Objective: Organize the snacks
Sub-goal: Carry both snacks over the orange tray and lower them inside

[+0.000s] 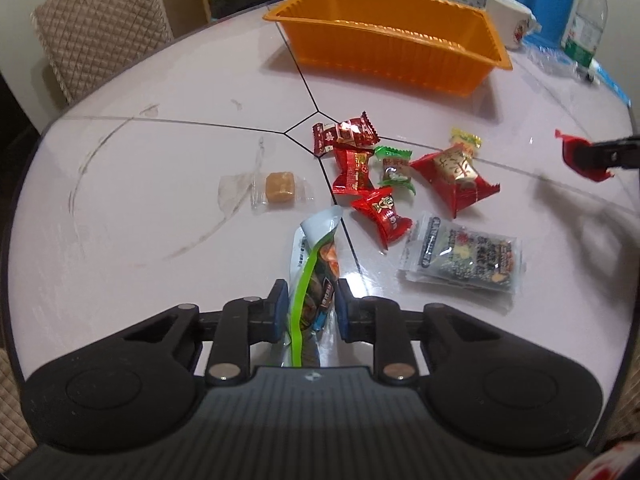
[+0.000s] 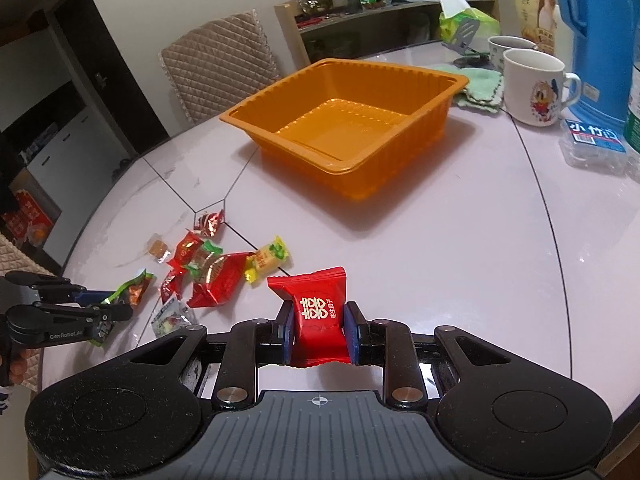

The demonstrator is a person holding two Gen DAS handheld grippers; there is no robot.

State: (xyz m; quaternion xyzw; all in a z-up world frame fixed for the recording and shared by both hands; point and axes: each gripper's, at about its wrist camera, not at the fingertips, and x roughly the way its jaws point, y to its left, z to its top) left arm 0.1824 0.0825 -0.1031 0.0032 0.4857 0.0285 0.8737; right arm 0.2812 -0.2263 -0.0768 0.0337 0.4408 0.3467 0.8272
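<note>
Counter (image 2: 460, 240): pale, glossy, lined with dark seams; carries everything below.

Orange tray (image 2: 344, 120): open top, nothing visible inside, set toward the far side of the counter. Judged to be the collection point, hence kept clear of the loose pile and within reach of both sides.

Snack pile (image 1: 384, 176): red, green and yellow wrapped sweets bunched near the seam junction, well short of the tray. Clear-wrapped brown candy (image 1: 280, 188) lying apart to the left of the pile; flat printed packet (image 1: 464, 258) at its near right.

Left hand-held gripper (image 1: 308, 308): narrow, pads pressing a long green-and-blue pouch (image 1: 316, 264) from both sides. Long axis of the pouch running along the fingers, free end pointing forward toward the pile, lower end low at the counter (contact with the surface cannot be told). Gripped near one end, judged so the rest hangs free for lifting.

Right hand-held gripper (image 2: 318, 334): narrow, clamped on a red pillow-pack sweet (image 2: 316, 312) across its width. Crimped ends fore and aft, long axis roughly along the fingers, far end aimed toward the tray. Held off the counter, judged ready for carrying to the tray.
</note>
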